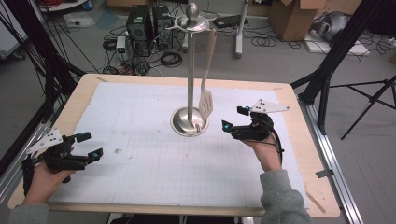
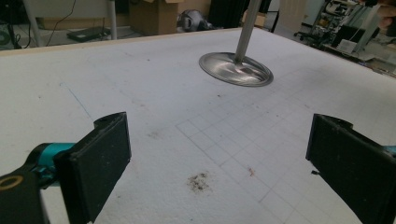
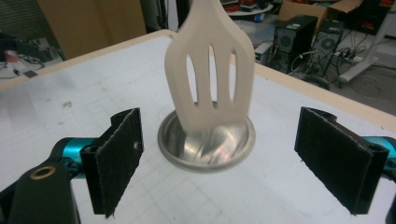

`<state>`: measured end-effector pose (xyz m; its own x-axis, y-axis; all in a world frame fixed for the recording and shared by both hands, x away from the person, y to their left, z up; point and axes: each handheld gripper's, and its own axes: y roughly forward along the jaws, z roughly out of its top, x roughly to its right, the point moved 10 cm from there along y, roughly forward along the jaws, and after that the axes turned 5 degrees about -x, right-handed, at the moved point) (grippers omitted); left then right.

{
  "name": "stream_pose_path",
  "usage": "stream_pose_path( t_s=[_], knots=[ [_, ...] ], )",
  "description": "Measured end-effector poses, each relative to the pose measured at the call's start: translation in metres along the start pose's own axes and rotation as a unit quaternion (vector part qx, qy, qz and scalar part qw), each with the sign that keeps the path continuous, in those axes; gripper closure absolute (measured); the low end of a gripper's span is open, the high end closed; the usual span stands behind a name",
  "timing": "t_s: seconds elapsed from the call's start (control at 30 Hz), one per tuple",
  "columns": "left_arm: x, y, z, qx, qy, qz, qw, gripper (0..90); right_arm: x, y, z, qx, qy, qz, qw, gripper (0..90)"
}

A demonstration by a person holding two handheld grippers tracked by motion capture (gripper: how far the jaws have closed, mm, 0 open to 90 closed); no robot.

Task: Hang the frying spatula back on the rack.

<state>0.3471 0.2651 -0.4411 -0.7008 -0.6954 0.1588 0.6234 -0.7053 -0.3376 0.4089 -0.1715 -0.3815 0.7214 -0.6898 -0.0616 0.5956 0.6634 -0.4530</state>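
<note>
Right gripper (image 1: 232,118) sat open, jaws wide, facing the slotted spatula (image 1: 206,101) hanging from the stand (image 1: 189,122) mid-table. Left gripper (image 1: 89,145) open, idle near the table's left edge. Risk: the spatula hung free, so an off-centre pinch could swing it or tip the stand.

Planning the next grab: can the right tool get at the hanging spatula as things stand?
Probably yes. The right tool is open and faces the spatula, which hangs free above the stand base, nothing between them.
</note>
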Motion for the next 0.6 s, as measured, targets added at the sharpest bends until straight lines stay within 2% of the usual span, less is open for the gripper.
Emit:
stream_pose_path(
  t_s=[0.1, 0.6],
  knots=[
    [0.0, 0.002, -0.001, -0.004, 0.0, -0.003, 1.0, 7.0, 0.002, -0.006, -0.008, 0.004, -0.005, -0.007, 1.0, 14.8],
    [0.0, 0.012, -0.002, -0.015, 0.003, -0.008, 0.9998, 7.0, 0.007, -0.027, -0.043, -0.001, 0.012, -0.012, 0.9999, 14.7]
  ],
)
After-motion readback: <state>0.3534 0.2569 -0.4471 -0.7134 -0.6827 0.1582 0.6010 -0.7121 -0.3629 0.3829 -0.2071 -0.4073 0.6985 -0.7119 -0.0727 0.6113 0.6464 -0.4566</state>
